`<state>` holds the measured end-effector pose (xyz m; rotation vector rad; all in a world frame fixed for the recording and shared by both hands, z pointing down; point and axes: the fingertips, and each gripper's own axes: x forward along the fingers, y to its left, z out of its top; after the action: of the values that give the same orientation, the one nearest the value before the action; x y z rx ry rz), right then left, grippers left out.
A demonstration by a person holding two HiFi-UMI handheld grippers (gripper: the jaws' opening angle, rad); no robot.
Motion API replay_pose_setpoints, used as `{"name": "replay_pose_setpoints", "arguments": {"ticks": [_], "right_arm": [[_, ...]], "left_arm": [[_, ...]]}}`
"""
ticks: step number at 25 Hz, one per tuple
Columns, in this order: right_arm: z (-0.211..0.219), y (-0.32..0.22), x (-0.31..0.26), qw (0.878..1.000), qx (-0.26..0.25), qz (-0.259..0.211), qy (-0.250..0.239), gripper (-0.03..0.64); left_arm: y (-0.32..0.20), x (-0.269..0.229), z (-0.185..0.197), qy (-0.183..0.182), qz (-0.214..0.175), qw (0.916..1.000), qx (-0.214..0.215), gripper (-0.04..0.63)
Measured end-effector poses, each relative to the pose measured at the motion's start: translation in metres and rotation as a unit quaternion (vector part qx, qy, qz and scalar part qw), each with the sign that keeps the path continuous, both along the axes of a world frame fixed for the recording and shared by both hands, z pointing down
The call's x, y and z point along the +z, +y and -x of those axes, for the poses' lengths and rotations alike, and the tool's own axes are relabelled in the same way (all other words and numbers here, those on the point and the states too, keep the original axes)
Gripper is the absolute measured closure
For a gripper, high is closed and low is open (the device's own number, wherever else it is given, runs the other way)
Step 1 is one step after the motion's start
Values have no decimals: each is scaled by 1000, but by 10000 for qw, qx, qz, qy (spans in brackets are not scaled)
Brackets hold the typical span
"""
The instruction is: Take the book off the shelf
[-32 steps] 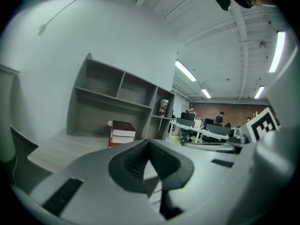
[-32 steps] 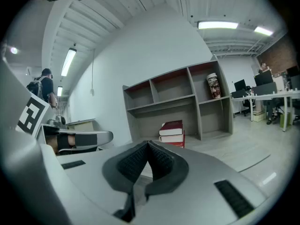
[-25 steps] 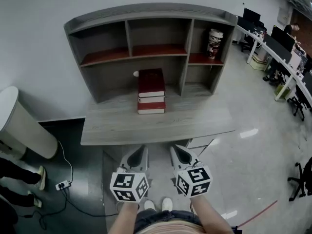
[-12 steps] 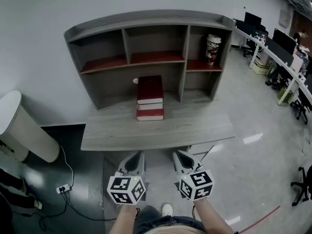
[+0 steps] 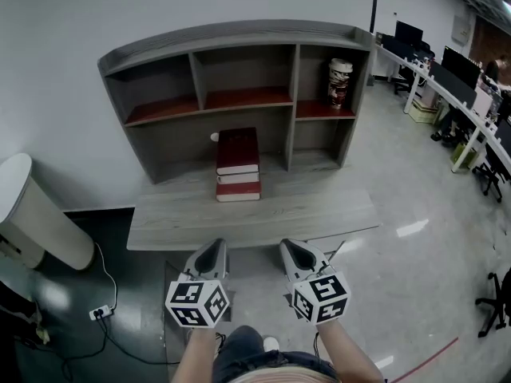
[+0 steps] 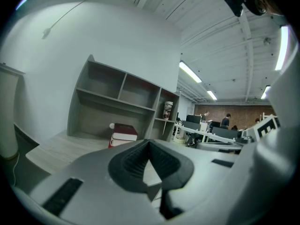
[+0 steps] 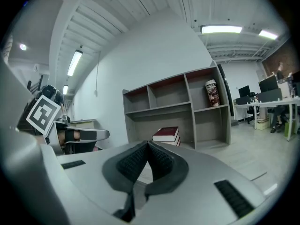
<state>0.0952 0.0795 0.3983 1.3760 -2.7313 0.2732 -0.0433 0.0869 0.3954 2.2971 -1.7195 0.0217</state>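
The shelf and desk are grey wood grain, and the upper shelf boards are reddish brown. The stacked books have dark red covers and white page edges. The can at the far right is patterned red and white. The left gripper and right gripper are pale grey, with white cubes bearing black squares.
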Motion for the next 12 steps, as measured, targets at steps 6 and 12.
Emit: {"name": "replay_pose_setpoints", "arguments": {"ticks": [6, 12], "right_arm": [[-1, -8, -1, 10000, -42, 3, -39, 618], [1, -24, 3, 9999, -83, 90, -104, 618]], "left_arm": [[-9, 1, -6, 40, 10, 10000, 37, 583], [-25, 4, -5, -44, 72, 10000, 26, 583]]}}
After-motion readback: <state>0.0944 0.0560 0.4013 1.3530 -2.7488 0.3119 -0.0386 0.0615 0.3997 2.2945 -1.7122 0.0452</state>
